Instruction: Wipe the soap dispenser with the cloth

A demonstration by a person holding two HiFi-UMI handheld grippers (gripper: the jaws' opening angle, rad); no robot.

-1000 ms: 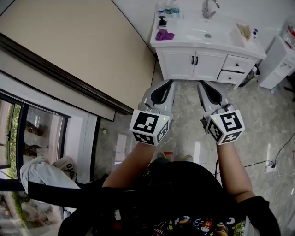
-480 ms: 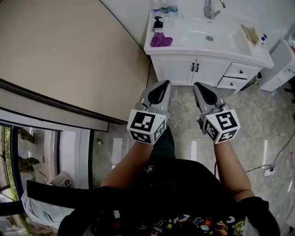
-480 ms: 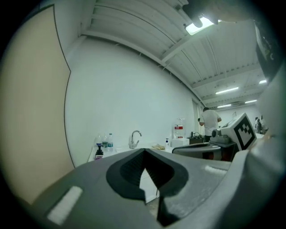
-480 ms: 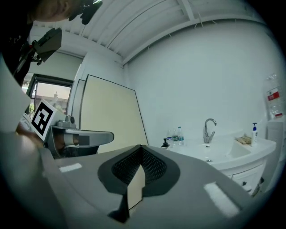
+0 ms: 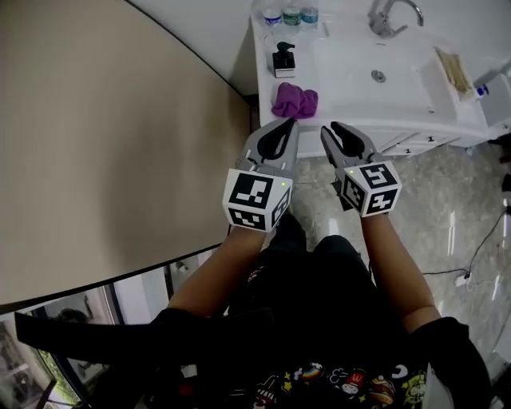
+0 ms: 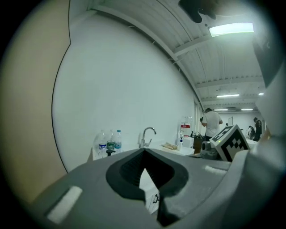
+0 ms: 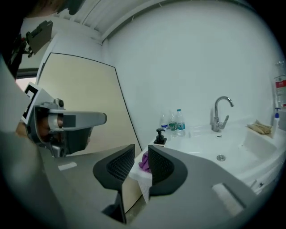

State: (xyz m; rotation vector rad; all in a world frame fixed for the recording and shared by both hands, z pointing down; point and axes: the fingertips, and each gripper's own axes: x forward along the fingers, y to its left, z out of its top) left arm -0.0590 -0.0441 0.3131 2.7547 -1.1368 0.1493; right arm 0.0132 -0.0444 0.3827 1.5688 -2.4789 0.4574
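Observation:
A black soap dispenser (image 5: 283,60) stands at the back left of the white vanity top (image 5: 343,80). A crumpled purple cloth (image 5: 294,101) lies just in front of it, near the counter's front edge. My left gripper (image 5: 287,122) hovers right before the cloth, shut and empty. Beside it, my right gripper (image 5: 334,128) is at the counter edge, open by a narrow gap with nothing held. The right gripper view shows the cloth (image 7: 144,162) through the gap of the right gripper (image 7: 141,150) and the dispenser (image 7: 159,137) behind it. In the left gripper view the left gripper (image 6: 144,151) hides the cloth.
Water bottles (image 5: 291,14) stand behind the dispenser. A chrome faucet (image 5: 387,17) and sink basin (image 5: 375,73) are to the right, with a small bottle (image 5: 481,80) at the far right. A beige wall panel (image 5: 120,144) runs along the left. People (image 6: 211,123) stand far off.
The view has closed in on the vanity. Both grippers have gone from over the floor to the counter's front edge, close to the purple cloth.

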